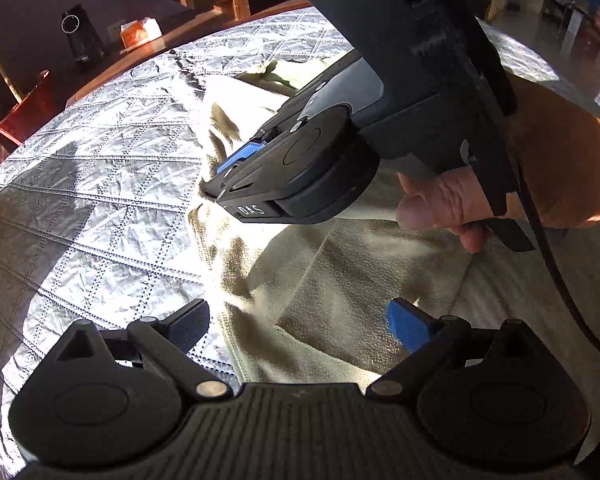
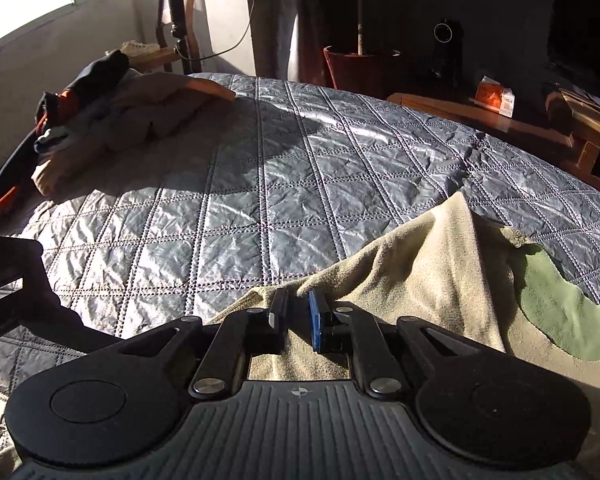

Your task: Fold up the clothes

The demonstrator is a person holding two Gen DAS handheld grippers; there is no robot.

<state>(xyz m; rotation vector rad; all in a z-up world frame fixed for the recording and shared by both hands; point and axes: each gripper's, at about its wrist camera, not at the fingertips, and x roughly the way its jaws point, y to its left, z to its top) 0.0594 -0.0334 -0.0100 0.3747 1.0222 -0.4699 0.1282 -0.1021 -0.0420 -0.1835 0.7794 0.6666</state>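
Observation:
A beige garment with a green inner patch lies on the silver quilted bed cover. My left gripper is open and hovers just above the garment's left edge. My right gripper is shut on a fold of the beige garment and lifts it into a ridge. In the left wrist view the right gripper is seen from the side, held by a hand, its tips pinching the garment's edge.
A pile of other clothes lies at the far left of the bed cover. A wooden bedside table carries an orange box and a dark device. A potted plant stands beyond the bed.

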